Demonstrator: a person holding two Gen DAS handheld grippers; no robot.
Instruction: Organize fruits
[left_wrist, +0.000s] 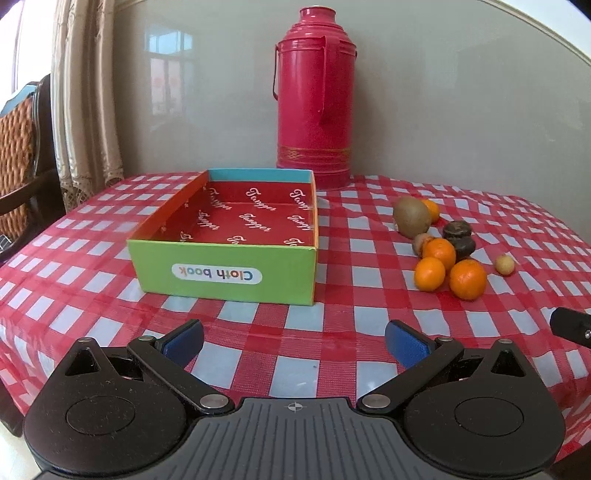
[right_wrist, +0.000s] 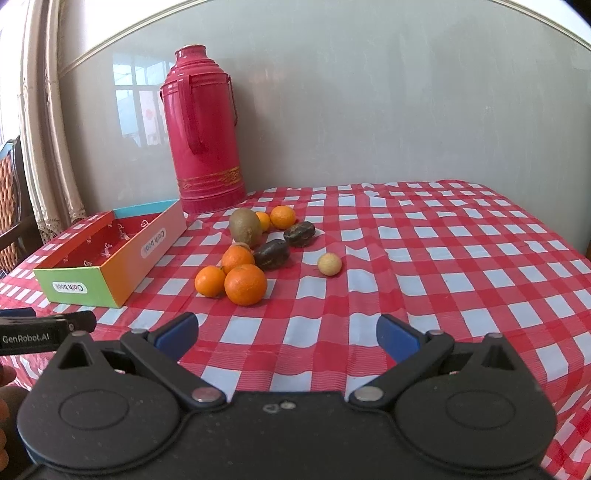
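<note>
The kiwi (left_wrist: 410, 216) hides most of an orange (left_wrist: 432, 209) at its 2 o'clock. A chair (left_wrist: 18, 155) is cut off at 9 o'clock.

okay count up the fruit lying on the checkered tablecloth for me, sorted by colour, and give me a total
Orange: 5, such as the nearest orange
Dark brown: 2, such as the nearer dark fruit
Green-brown: 1, the kiwi
Pale yellow: 1, the small round fruit
Light brown: 1, partly hidden
Total: 10, none in the box
</note>
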